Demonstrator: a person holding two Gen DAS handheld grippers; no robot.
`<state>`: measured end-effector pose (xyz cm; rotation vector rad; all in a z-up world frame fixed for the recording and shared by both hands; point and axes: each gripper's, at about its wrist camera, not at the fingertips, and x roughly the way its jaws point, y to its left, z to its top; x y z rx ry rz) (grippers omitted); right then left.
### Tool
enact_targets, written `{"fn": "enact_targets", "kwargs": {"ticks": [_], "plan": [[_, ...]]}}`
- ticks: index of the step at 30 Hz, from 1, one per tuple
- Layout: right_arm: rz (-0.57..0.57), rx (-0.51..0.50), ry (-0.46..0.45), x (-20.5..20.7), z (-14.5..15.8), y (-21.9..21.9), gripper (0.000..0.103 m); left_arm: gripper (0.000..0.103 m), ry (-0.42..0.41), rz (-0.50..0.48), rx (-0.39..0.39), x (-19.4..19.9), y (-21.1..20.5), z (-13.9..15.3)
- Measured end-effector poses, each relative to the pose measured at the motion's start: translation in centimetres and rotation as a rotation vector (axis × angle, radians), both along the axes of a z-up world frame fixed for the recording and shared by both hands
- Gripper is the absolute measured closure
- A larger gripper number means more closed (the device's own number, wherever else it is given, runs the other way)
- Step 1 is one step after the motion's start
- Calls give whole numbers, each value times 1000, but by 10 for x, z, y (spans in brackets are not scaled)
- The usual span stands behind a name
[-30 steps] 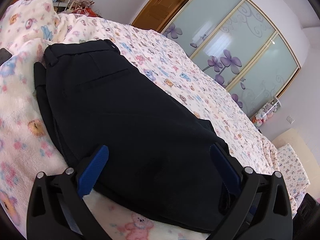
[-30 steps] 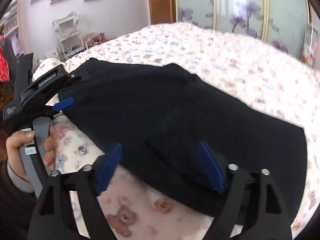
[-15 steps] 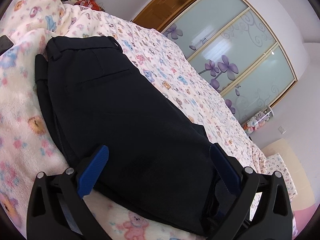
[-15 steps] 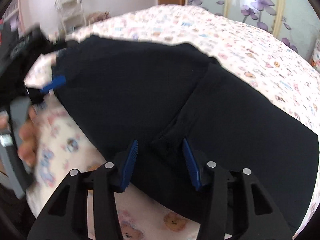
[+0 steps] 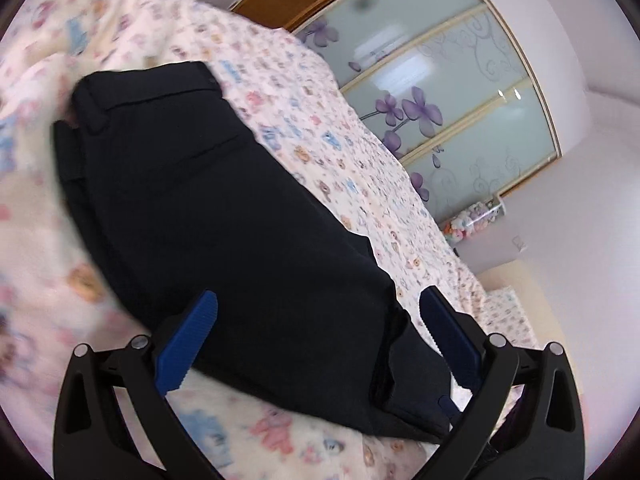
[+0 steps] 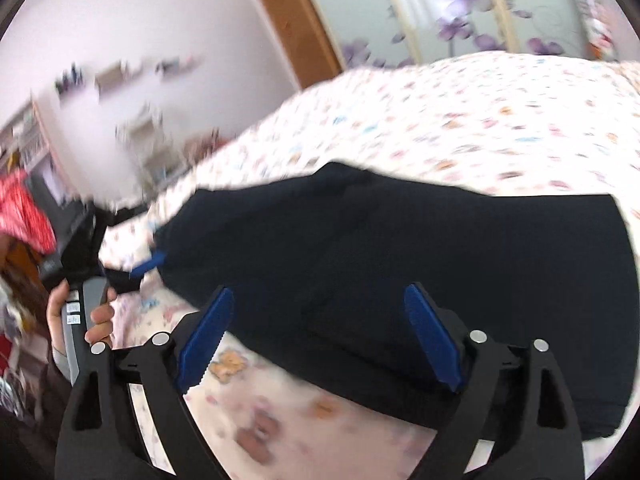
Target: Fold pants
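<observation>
The dark navy pants lie folded on the bed, waistband at the far left in the left wrist view. They also fill the middle of the right wrist view. My left gripper is open with its blue pads either side of the near edge of the pants, holding nothing. My right gripper is open wide over the near edge of the pants, holding nothing. The left gripper and the hand holding it show at the left of the right wrist view, by the pants' end.
The bed's cartoon-print cover spreads around the pants. Glass wardrobe doors with purple flowers stand behind the bed. Shelves and a rack stand by the far wall. A red item sits at the far left.
My right gripper closed partly over a fold of the pants, then opened wide and drew back. My left gripper stayed open and shifted slightly along the pants.
</observation>
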<state>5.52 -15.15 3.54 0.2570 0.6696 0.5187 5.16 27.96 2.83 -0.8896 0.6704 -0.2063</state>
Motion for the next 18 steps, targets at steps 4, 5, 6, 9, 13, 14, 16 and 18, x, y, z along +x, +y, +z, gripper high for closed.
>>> {"fn": "enact_targets", "kwargs": {"ticks": [4,5,6,9,13,14,16,18], "plan": [[-70,213,21,-7,-15,-54,12,2,5,22,-153,-7,32,-12],[-81,253,27,-6,-22,-63,12,2,10,28,-173,-7,38,-14],[-89,307,34,-6,-29,-71,12,2,18,32,-185,-7,42,-16],[-93,358,47,-3,-41,-77,11,2,102,41,-216,-4,50,-30],[-66,338,34,-2,-41,-73,4,2,188,33,-143,8,42,-38],[-62,332,33,-1,-42,-71,4,2,183,45,-123,9,38,-36],[-58,333,33,-1,-43,-71,3,2,184,63,-102,12,35,-35],[-54,354,31,1,-44,-74,3,2,191,75,-108,15,35,-36]]}}
